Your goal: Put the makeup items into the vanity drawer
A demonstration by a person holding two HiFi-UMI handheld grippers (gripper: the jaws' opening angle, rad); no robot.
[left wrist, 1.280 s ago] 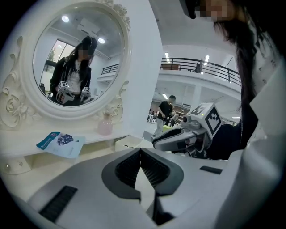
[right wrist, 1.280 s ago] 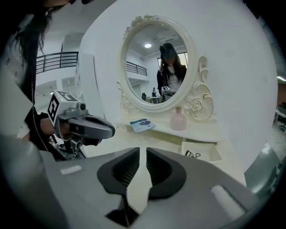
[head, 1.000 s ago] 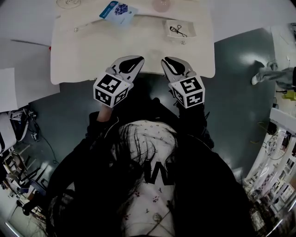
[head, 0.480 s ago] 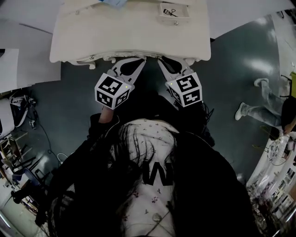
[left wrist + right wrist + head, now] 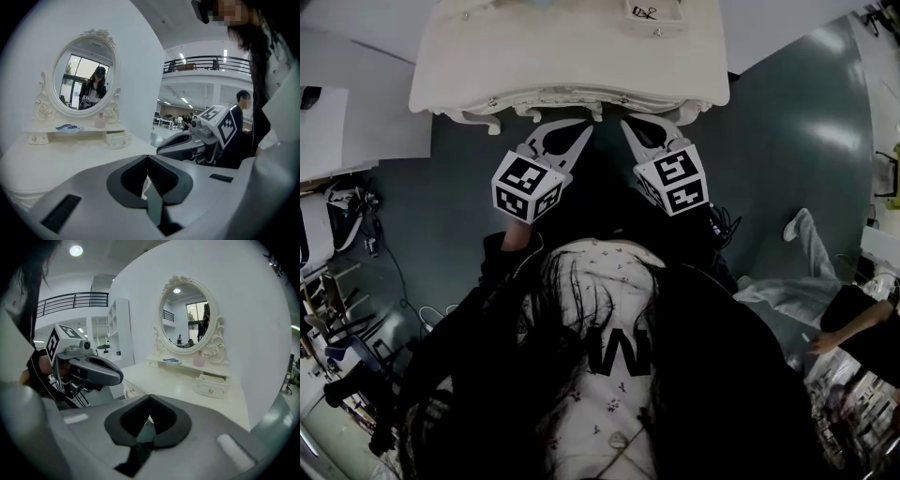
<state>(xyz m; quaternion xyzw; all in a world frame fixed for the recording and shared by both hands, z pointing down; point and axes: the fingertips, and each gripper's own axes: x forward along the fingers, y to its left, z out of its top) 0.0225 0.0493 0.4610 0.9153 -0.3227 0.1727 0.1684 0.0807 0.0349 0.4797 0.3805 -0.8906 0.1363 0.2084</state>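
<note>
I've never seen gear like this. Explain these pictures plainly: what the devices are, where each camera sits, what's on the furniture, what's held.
A person stands at a white vanity table, holding a two-jaw gripper in each hand. One picture looks down from a camera on the head. The other two come from cameras riding on the left gripper and the right gripper. Both grippers are closed and hold nothing. By the mirror are a pink bottle, a blue packet and a small open drawer.

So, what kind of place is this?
Probably a big open hall or lab, not a home: a white vanity with an oval mirror stands on a grey floor, near a railed balcony.
</note>
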